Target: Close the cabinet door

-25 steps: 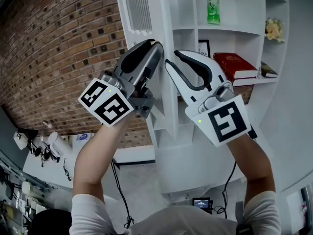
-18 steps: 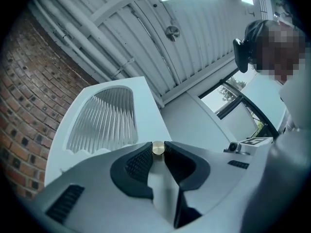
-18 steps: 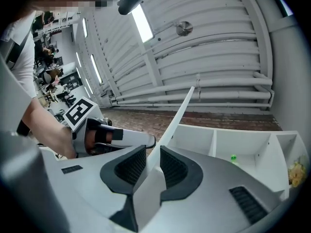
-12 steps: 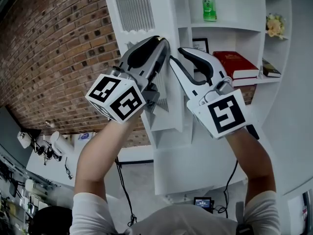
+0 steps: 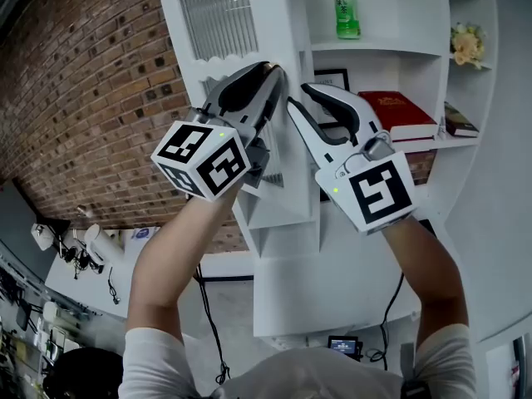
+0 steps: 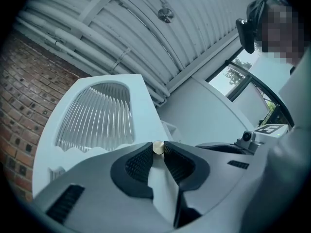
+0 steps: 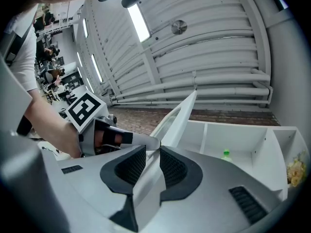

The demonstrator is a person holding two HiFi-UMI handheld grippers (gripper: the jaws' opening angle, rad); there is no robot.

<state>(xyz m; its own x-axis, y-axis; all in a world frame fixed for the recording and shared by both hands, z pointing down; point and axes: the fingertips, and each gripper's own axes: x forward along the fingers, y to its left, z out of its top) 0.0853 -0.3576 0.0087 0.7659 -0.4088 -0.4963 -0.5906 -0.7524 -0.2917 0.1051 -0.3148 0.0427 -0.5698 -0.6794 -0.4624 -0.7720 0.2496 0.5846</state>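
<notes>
The cabinet door (image 5: 278, 23) stands partly open, its free edge caught between the two grippers. The left gripper (image 5: 276, 75) has just been closing its jaws, and in its own view the tips pinch a small brass knob (image 6: 158, 148) on the door's face. Just above and left of those tips lies the door's ribbed glass panel (image 6: 97, 115). The right gripper (image 7: 152, 148) is clamped on the door's edge, with the white board filling the gap between its pads. The two sets of tips sit just beside each other, one on either face of the door.

Each gripper carries a cube with black-and-white square markers: patterns only, no letters. Beyond the right gripper's tips are the open white shelves (image 5: 391, 52). A green bottle (image 5: 345, 7) stands high above them; its label is too small to read. A red book (image 5: 405, 113) lies flat just right of the right gripper, and its gold print cannot be made out. A small dark frame (image 5: 334, 79) stands right behind that gripper's jaw, its lettering illegible. Pale flowers (image 5: 465, 46) sit far to the right. A brick wall (image 5: 83, 98) lies left of the left gripper
</notes>
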